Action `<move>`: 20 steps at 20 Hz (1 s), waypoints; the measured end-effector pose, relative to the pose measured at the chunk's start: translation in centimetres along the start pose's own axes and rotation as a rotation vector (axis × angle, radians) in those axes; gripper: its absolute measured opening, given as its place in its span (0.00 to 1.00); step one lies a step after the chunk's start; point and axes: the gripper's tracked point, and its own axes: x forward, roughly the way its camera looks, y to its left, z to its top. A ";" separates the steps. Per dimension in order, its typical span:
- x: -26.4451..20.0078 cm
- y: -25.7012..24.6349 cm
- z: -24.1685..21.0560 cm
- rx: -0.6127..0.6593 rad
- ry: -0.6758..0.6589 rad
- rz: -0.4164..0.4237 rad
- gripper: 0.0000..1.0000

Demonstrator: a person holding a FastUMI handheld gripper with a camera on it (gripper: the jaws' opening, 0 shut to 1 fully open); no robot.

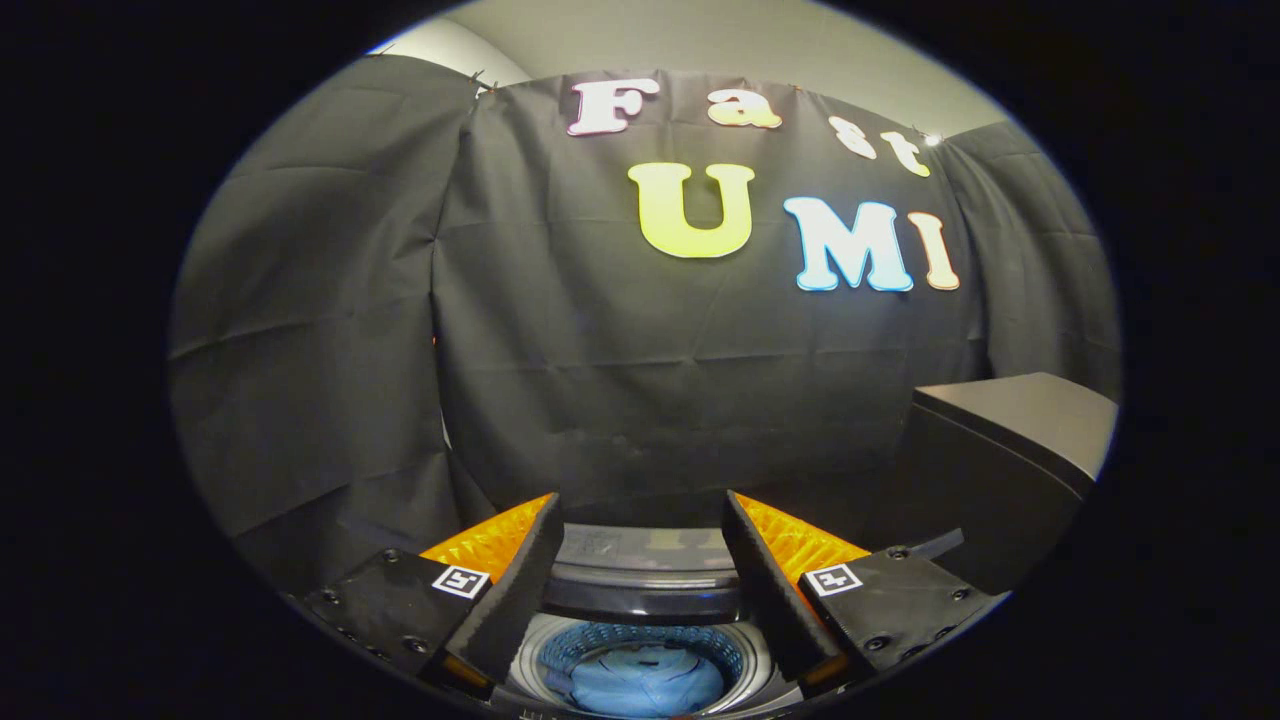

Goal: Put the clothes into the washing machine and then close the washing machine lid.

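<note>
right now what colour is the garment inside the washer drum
Light blue garment, seen in the gripper view, below the open fingers.

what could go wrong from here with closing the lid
1. The gripper is open and holds nothing, and the raised lid stands just beyond its jaws; a push landing off-centre might slip off the lid's glossy edge.
2. The blue clothes sit in the drum below; any fold riding up to the rim could get pinched.
3. The dark box stands close beside the washer and could be bumped.

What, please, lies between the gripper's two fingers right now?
In the gripper view, the open gripper grips nothing; through the gap you see the raised lid and blue clothes in the drum below.
</note>
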 end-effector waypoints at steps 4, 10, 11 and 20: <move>-2.0 0.7 -3.6 -0.052 0.041 0.035 0.99; -3.8 1.5 -7.6 -0.073 0.103 0.066 0.99; -4.0 1.5 -7.8 -0.071 0.106 0.067 0.99; -4.9 2.0 -7.1 -0.042 0.094 0.101 0.99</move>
